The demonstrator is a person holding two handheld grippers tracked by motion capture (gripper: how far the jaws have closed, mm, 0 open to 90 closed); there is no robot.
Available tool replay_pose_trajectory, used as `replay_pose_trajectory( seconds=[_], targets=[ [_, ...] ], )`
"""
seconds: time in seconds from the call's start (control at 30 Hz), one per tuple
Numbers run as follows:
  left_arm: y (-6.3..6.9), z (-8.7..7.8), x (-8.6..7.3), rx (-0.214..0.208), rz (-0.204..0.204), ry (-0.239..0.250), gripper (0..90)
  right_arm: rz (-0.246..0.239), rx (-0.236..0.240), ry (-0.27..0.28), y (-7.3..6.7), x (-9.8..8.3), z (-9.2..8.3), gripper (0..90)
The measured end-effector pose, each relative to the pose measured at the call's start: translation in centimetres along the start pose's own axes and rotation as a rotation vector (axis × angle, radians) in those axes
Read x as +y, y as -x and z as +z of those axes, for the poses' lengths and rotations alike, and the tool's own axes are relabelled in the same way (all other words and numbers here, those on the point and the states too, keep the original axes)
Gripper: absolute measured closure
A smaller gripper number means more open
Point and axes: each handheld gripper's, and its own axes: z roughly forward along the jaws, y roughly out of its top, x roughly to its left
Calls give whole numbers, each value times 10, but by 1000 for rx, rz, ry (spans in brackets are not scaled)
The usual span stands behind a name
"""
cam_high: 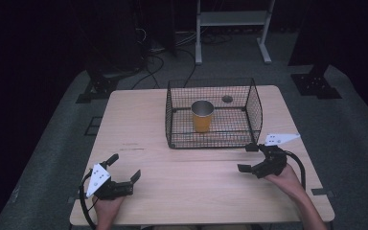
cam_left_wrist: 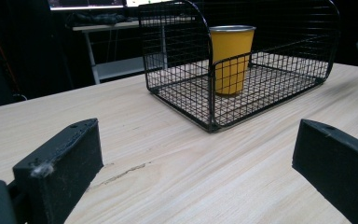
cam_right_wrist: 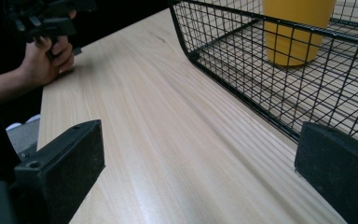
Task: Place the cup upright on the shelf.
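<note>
A yellow cup [cam_high: 202, 116] with a metal rim stands upright inside a black wire basket [cam_high: 211, 145] at the back middle of the wooden table [cam_high: 139, 124]. My left gripper [cam_high: 124, 167] rests open near the front left corner, nothing between its jaws. My right gripper [cam_high: 246, 157] is open and holds nothing just off the basket's front right corner. The left gripper view looks across bare wood at the basket [cam_left_wrist: 177, 56] and cup [cam_left_wrist: 230, 58], past my left gripper [cam_left_wrist: 196, 172]. In the right gripper view, the basket [cam_right_wrist: 242, 60] and cup [cam_right_wrist: 296, 32] lie close beyond my right gripper [cam_right_wrist: 198, 177].
A round hole [cam_high: 227, 99] in the tabletop shows through the basket's back right. A white metal stand [cam_high: 232, 28], floor cables [cam_high: 153, 62] and dark stand bases [cam_high: 316, 84] lie beyond the table. The other hand [cam_right_wrist: 46, 56] shows far off in the right gripper view.
</note>
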Motion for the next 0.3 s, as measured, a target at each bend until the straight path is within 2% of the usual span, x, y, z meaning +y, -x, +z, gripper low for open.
replay_pose_trajectory(
  seconds=[0.17,0.27,0.3],
  targets=[
    [0,0,0,0,3,-2,8,9,-36,38,-9,-13,-4,10],
    [0,0,0,3,1,-1,8,38,-44,110,-16,-22,-9,10],
    [0,0,0,6,0,0,8,37,-45,114,-18,-23,-10,11]
  ],
)
